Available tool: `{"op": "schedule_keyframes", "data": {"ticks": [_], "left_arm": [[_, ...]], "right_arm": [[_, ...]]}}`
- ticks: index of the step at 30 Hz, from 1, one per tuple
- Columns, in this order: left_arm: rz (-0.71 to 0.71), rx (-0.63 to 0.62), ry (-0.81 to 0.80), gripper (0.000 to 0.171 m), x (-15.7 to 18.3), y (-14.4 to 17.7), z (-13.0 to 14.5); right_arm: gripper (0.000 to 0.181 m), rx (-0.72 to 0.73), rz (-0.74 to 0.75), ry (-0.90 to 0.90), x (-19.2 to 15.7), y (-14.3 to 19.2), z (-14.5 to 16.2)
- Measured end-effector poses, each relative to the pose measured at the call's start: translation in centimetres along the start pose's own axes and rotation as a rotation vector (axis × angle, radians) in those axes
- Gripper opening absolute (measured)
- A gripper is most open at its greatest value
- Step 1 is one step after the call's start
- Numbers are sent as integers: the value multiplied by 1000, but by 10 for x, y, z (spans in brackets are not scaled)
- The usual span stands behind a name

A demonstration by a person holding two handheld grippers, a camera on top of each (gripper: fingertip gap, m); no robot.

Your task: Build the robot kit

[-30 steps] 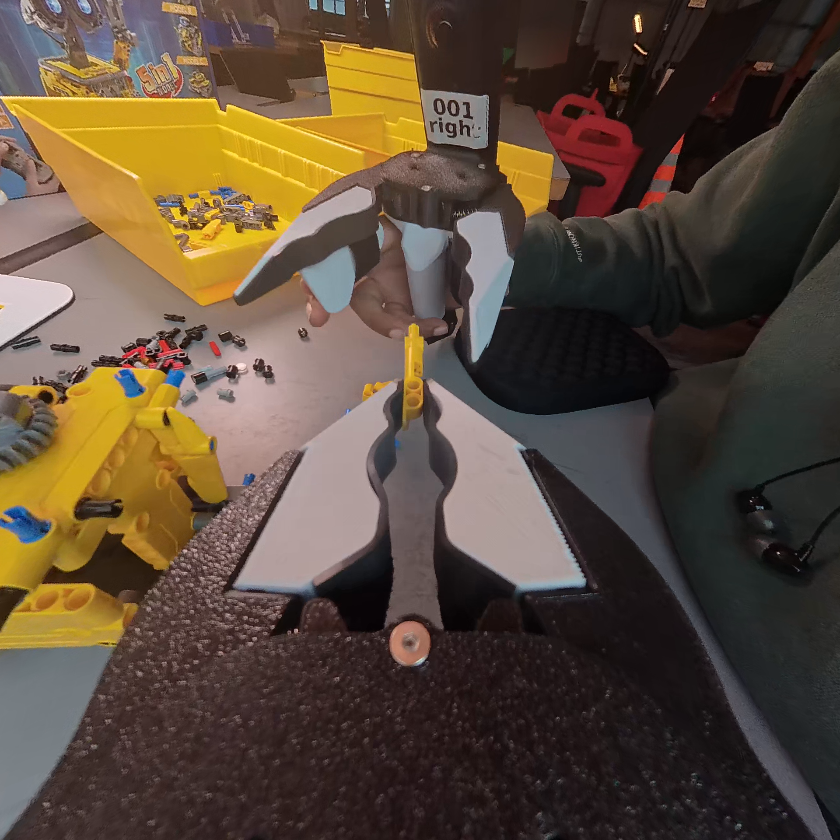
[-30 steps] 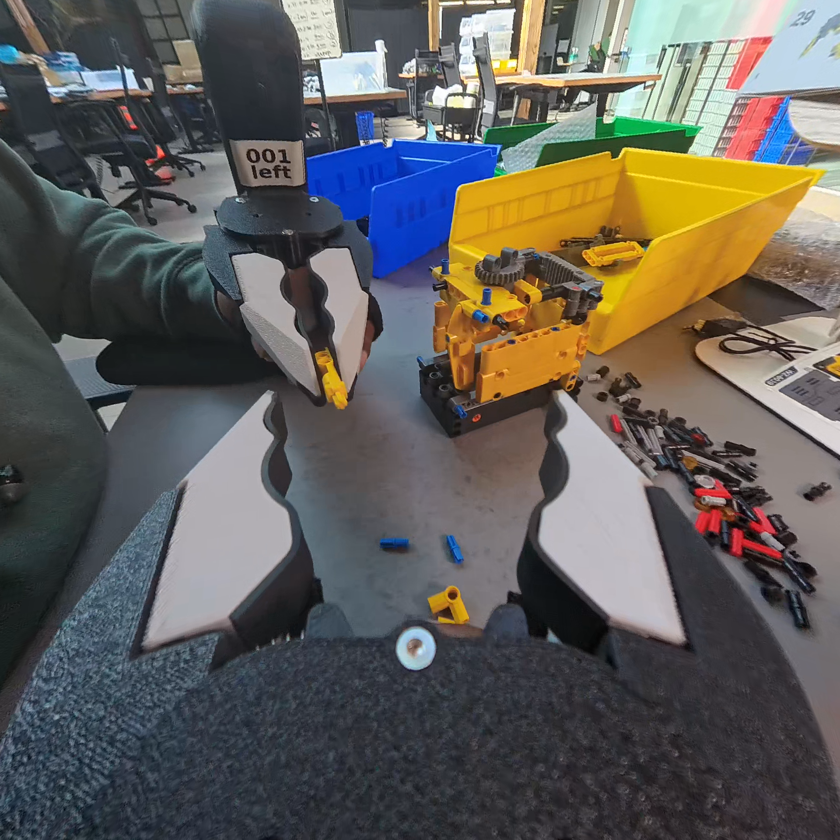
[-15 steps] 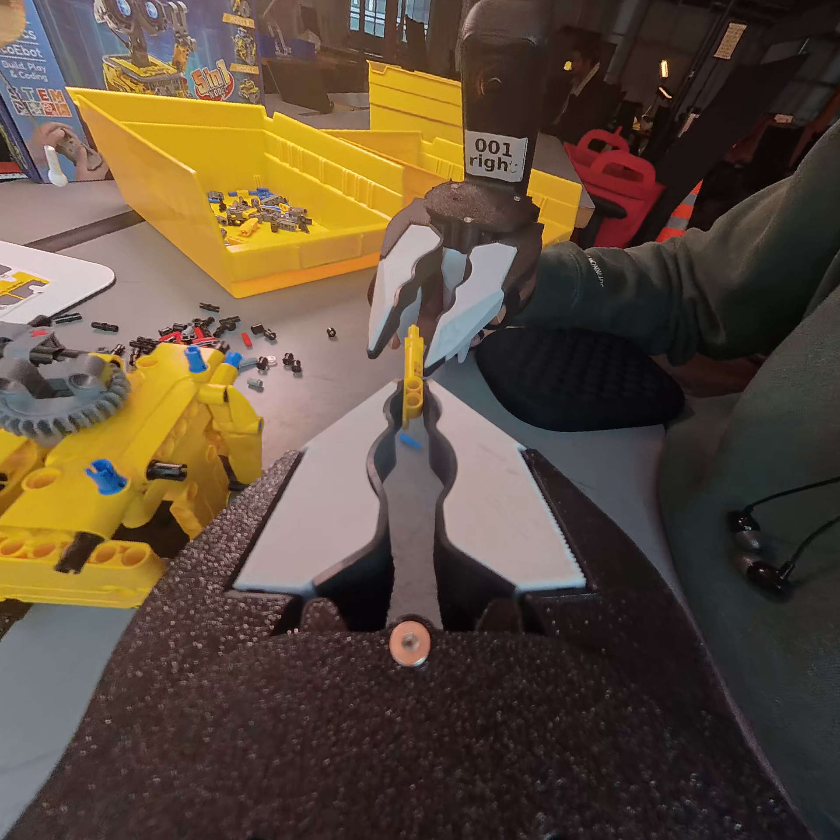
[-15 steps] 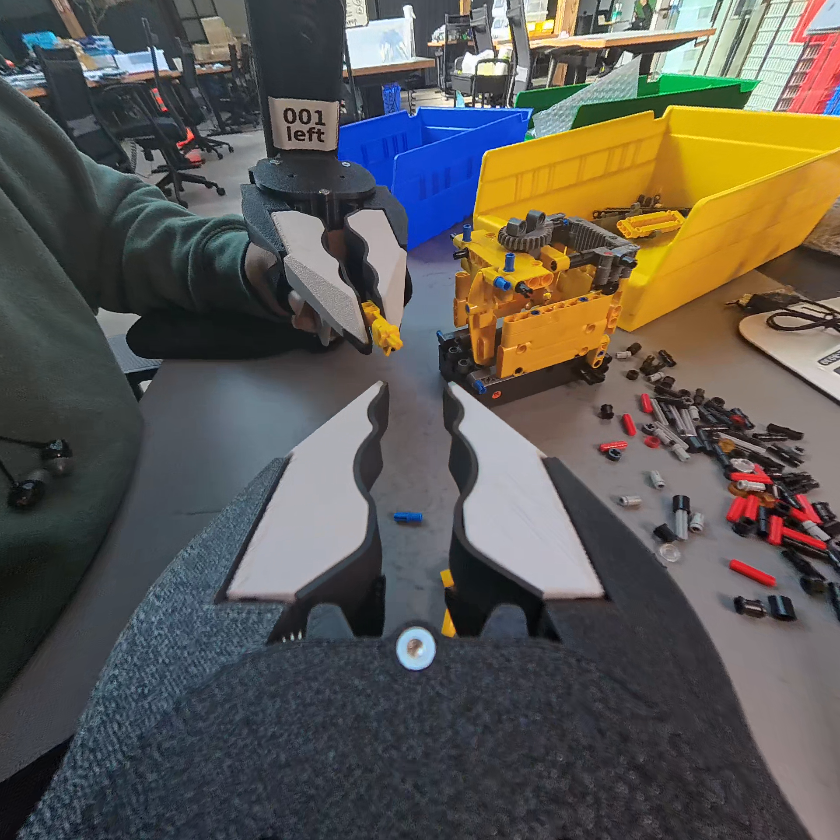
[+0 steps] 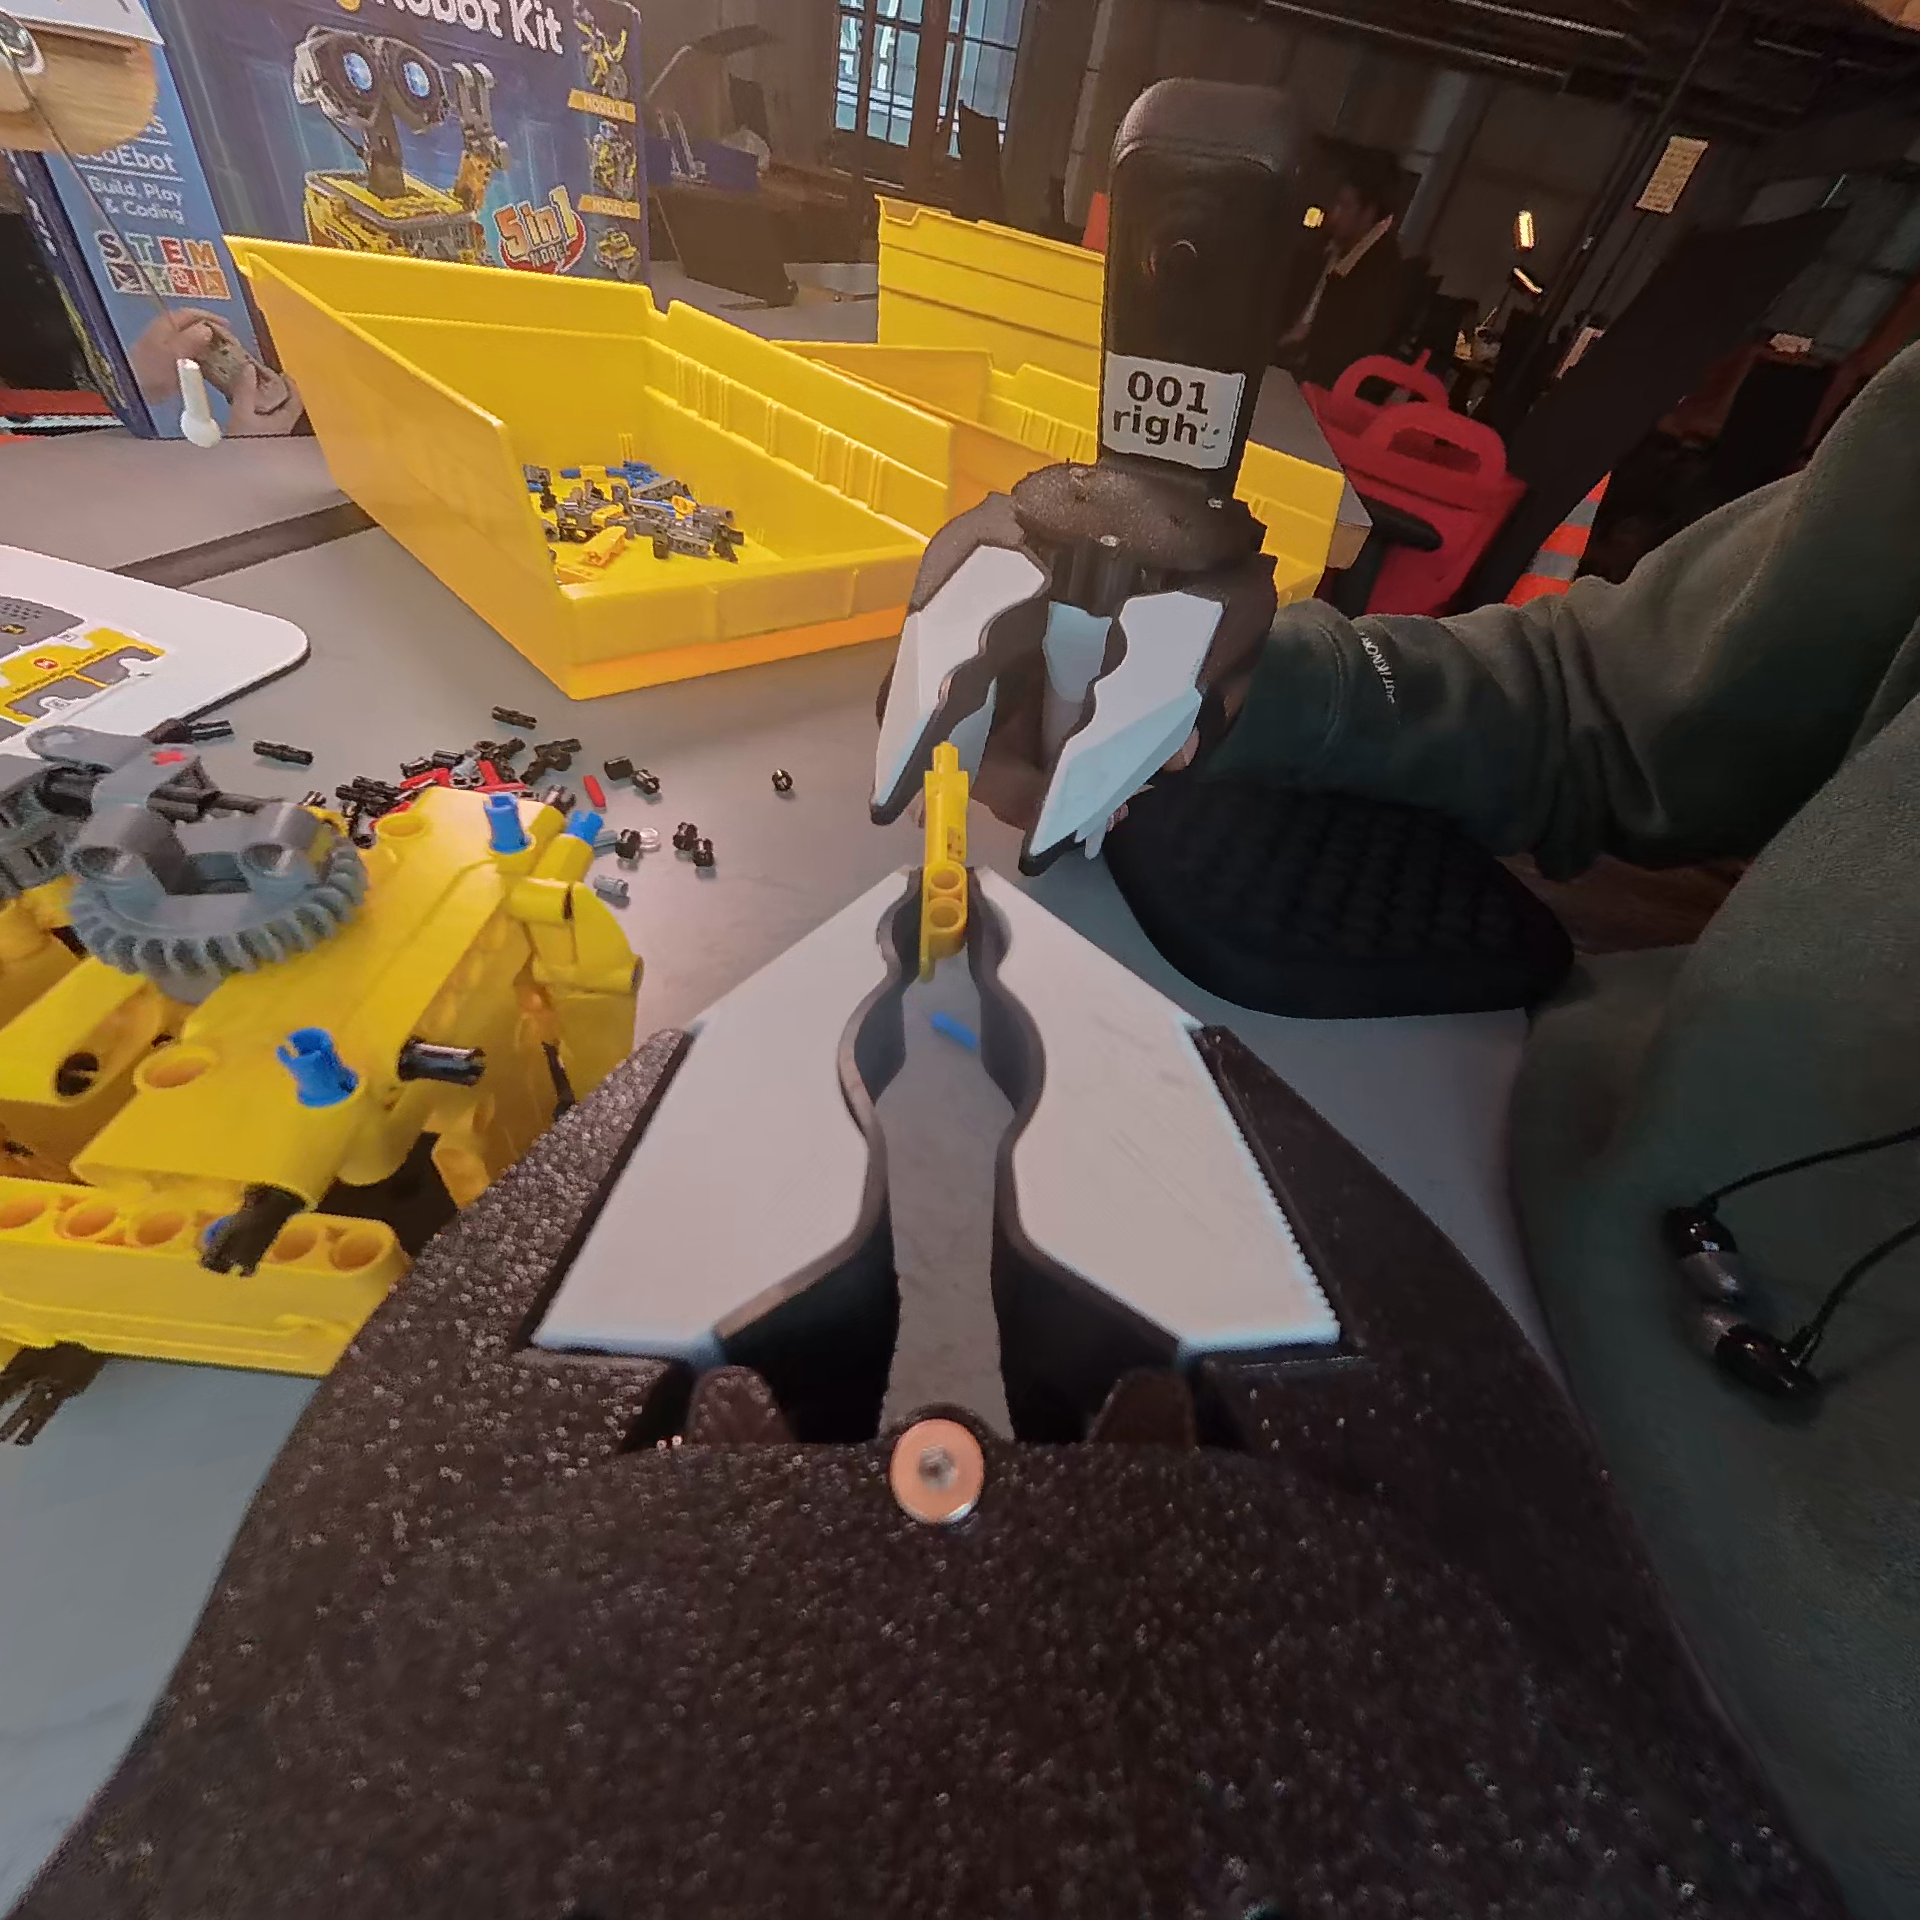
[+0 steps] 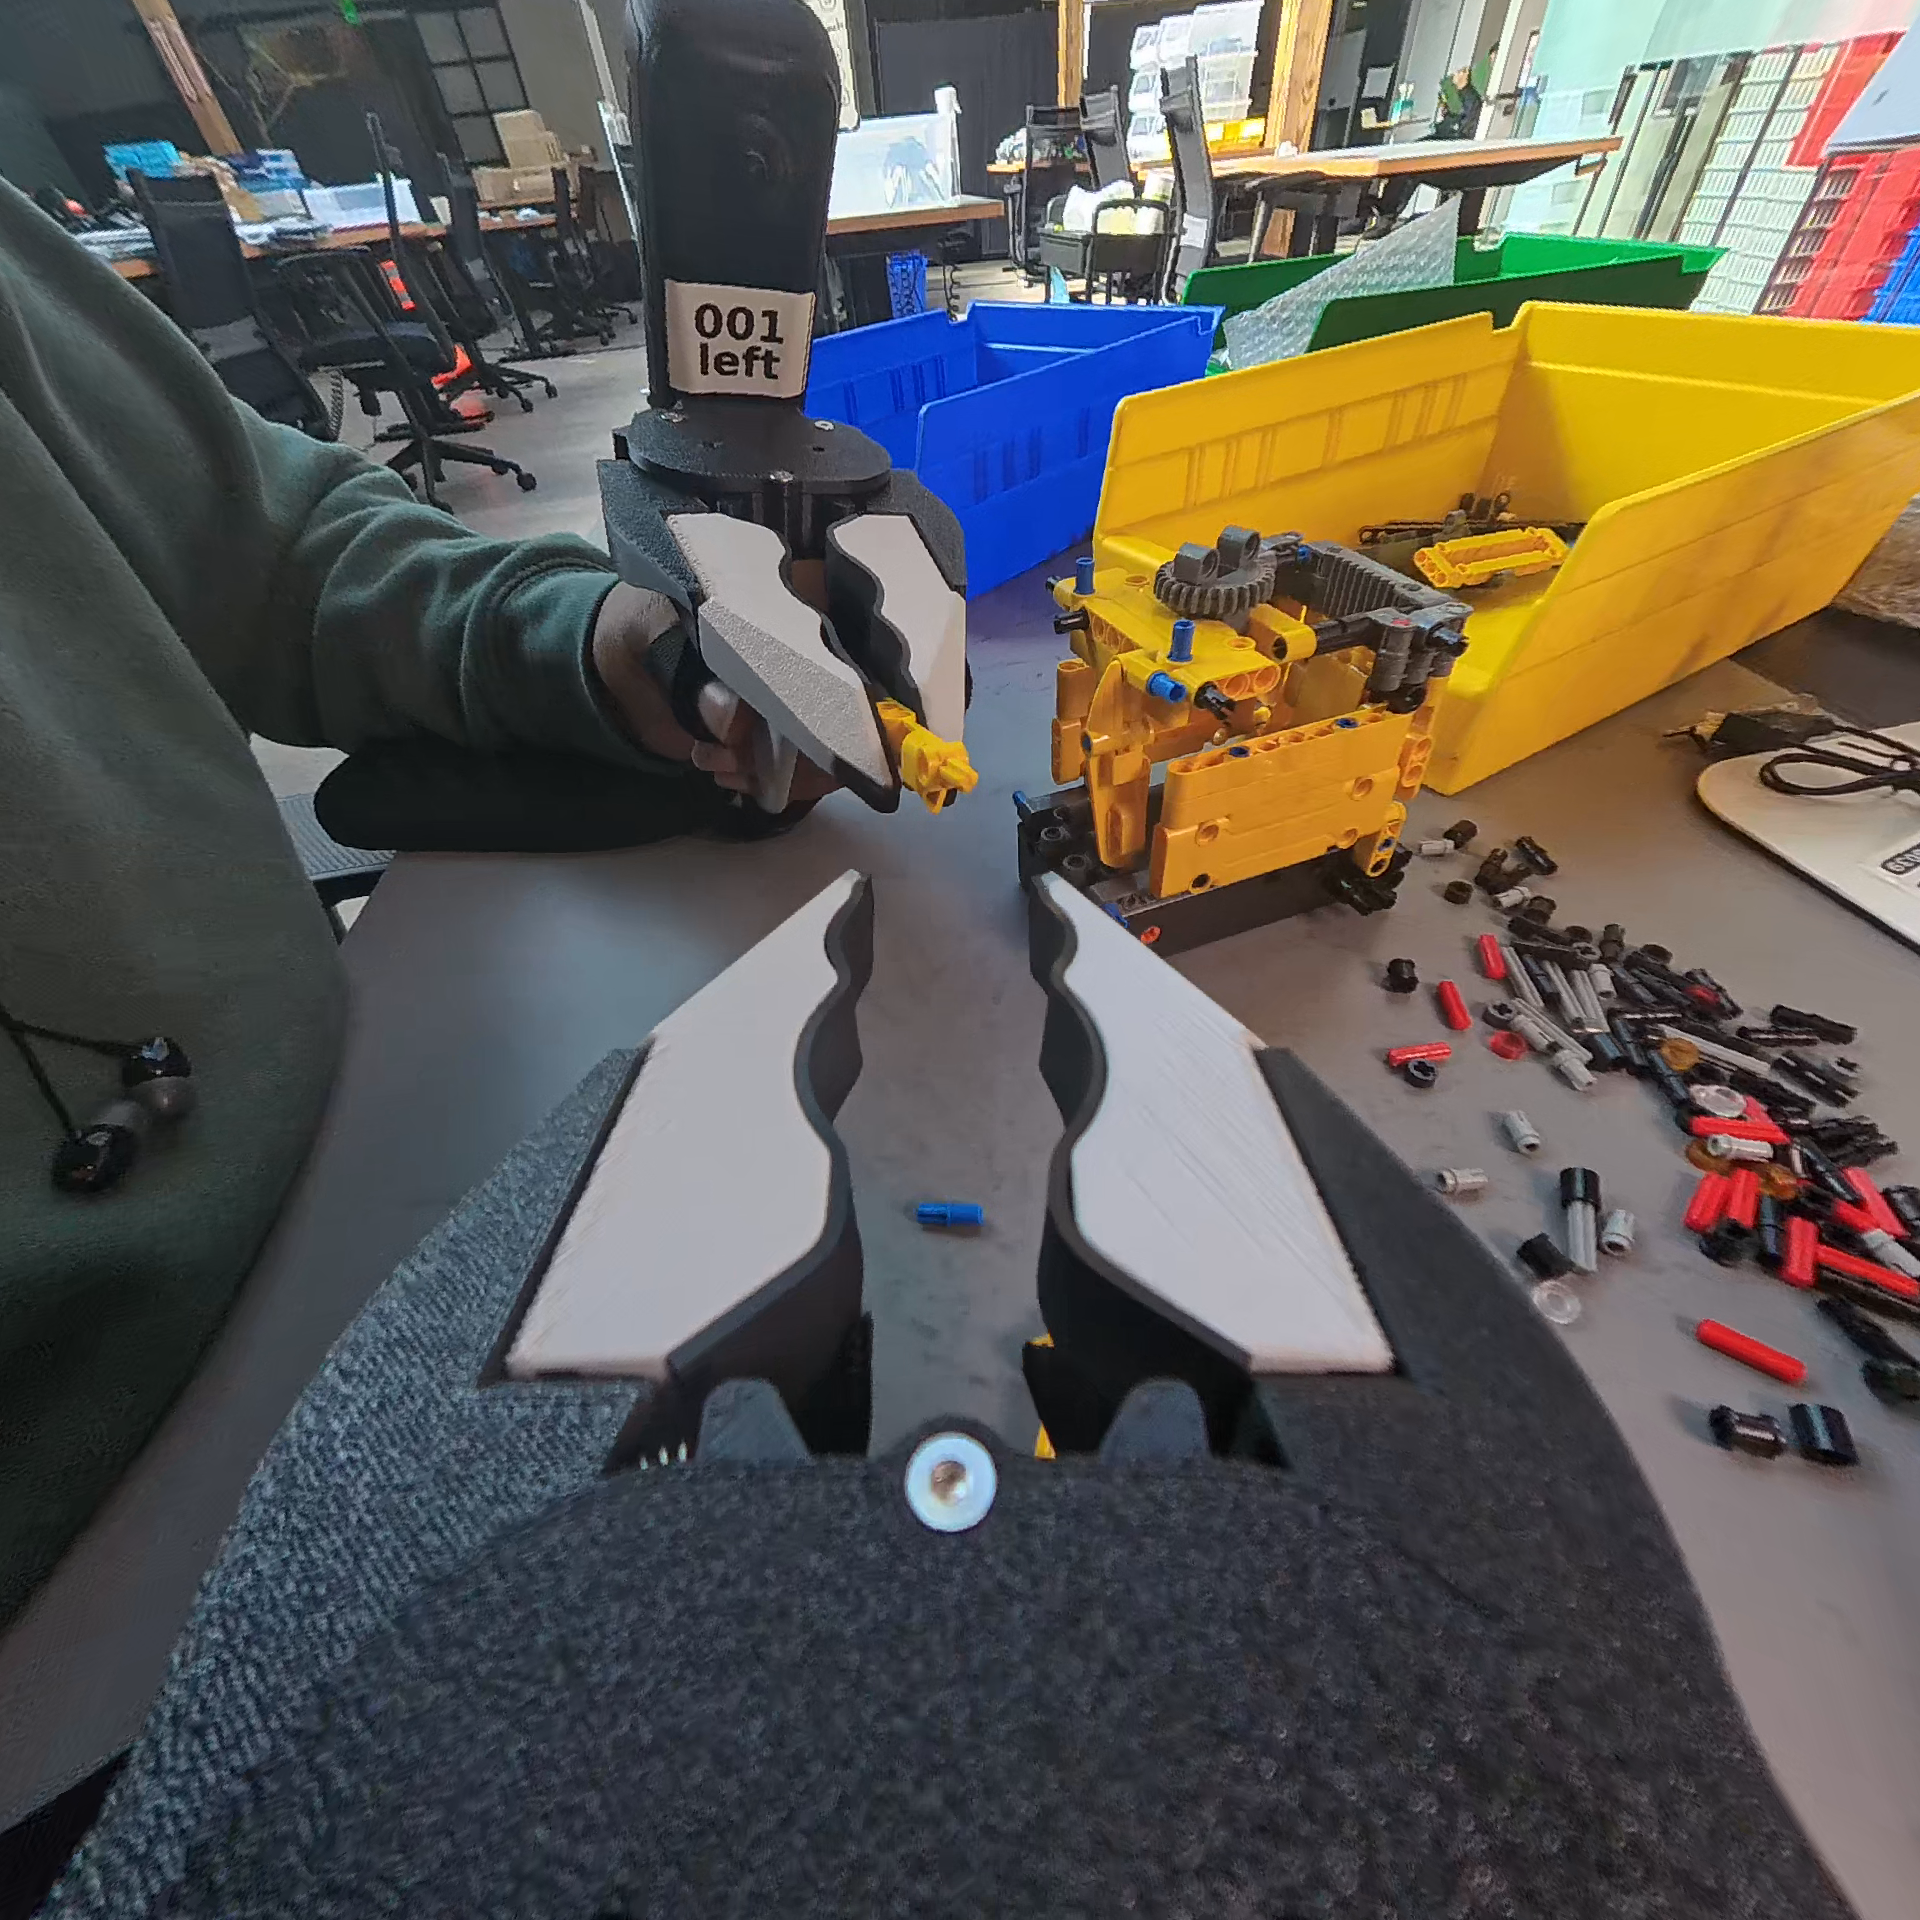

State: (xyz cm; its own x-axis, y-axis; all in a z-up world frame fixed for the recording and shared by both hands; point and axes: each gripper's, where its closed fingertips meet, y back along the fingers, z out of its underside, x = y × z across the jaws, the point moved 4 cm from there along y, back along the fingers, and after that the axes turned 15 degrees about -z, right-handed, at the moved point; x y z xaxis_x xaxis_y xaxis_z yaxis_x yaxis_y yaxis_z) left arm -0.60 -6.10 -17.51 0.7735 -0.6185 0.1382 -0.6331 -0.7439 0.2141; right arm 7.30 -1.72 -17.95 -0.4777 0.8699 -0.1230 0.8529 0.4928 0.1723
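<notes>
My left gripper (image 5: 943, 883) is shut on a small yellow beam piece (image 5: 943, 831) that sticks up out of its tips. In the right wrist view the left gripper (image 6: 920, 764) holds this piece (image 6: 932, 764) above the grey table, just left of the yellow brick-built model (image 6: 1247, 727). My right gripper (image 6: 948, 883) is partly open and empty, with its tips just short of the piece. In the left wrist view the right gripper (image 5: 961, 836) points down with its fingers on either side of the piece's top end. A blue pin (image 6: 948, 1212) lies on the table below.
The model (image 5: 260, 1039) stands left of my left gripper. Loose black, red and grey pins (image 6: 1714, 1091) lie to the right. A yellow bin (image 6: 1558, 416) and a blue bin (image 6: 987, 416) stand behind. A black wrist pad (image 5: 1330, 914) and a person's green sleeve (image 5: 1558, 707) are close by. My left and right fingertips are right by each other.
My right gripper's jaws have narrowed from wide open to a small gap and come closer to the yellow piece. My left gripper has kept its hold and shifted toward the model.
</notes>
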Motion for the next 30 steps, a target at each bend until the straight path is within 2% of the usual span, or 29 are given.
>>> {"op": "schedule_keyframes", "data": {"ticks": [8,16,30], "left_arm": [[-14,11,-6,6,1,-1,-2],[23,41,57,6,1,1,-7],[36,31,57,6,3,0,-5]], "right_arm": [[31,72,-19,2,-7,-1,-15],[27,93,-31,-7,-8,-1,-16],[27,79,-44,-3,-11,-4,-13]]}}
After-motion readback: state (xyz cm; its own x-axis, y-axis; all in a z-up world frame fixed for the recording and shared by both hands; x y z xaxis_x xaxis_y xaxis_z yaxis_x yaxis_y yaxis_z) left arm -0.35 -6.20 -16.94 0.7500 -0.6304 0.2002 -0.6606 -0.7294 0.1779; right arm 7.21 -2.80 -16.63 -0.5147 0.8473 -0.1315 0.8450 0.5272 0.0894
